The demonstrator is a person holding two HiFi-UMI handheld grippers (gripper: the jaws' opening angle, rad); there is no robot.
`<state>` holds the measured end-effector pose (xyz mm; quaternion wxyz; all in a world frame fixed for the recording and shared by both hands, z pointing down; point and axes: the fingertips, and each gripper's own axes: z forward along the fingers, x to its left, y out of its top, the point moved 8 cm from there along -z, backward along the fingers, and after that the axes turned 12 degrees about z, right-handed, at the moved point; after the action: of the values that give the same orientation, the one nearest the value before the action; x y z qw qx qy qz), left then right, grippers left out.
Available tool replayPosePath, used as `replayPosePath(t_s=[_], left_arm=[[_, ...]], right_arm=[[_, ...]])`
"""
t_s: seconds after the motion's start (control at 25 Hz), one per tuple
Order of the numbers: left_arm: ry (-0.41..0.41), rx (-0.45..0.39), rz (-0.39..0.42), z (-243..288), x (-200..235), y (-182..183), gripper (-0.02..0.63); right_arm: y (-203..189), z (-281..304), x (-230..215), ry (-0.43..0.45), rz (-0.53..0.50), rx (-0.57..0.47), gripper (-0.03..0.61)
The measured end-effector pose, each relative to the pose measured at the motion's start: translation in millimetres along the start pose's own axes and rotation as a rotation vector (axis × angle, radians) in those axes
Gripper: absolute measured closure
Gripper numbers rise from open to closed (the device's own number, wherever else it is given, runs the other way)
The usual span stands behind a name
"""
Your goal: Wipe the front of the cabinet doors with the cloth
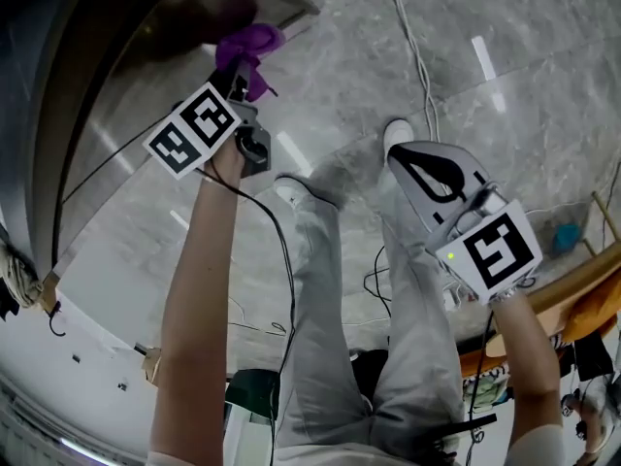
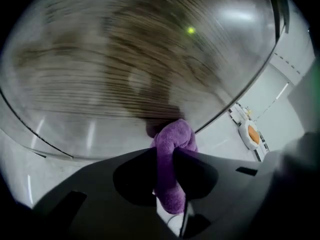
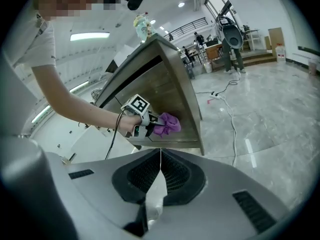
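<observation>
A purple cloth [image 2: 172, 149] is pinched in my left gripper [image 2: 165, 156], whose jaws are shut on it. The cloth's bunched end [image 1: 247, 47] presses against the brown wood-grain cabinet door [image 2: 130, 69], low down near its right edge. In the right gripper view the cloth [image 3: 167, 124] and left gripper [image 3: 141, 121] sit against the cabinet door [image 3: 167, 91] near the bottom corner. My right gripper [image 1: 419, 170] hangs away from the cabinet, over the floor by the person's leg; its jaws are shut with nothing between them [image 3: 160, 156].
The floor [image 1: 505, 85] is grey polished marble with a white cable [image 1: 412, 47] running across it. The person's legs and white shoe [image 1: 396, 134] stand between the grippers. A wooden chair frame [image 1: 572, 289] is at the right. White furniture stands left of the cabinet.
</observation>
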<state>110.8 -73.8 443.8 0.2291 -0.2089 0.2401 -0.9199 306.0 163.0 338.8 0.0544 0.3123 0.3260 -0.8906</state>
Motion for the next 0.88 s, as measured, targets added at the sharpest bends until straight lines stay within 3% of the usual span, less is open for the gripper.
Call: replayPosePath(t_s=[0.12, 0.52, 0.88], left_arm=[[0.022, 0.004, 0.010, -14.3, 33.0, -12.4, 0.528], [0.154, 0.003, -0.124, -86.3, 153.5, -48.8, 0.528], [0.257, -0.026, -0.229, -132.3, 202.2, -73.4, 0.528]], right_arm=[[-0.1, 25.9, 18.2, 0.031, -0.035, 0.031, 0.552], [-1.7, 95.0, 102.6, 0.140, -0.120, 0.106, 0.551], [-12.4, 113.1, 135.1, 0.205, -0.167, 0.164, 0.551]])
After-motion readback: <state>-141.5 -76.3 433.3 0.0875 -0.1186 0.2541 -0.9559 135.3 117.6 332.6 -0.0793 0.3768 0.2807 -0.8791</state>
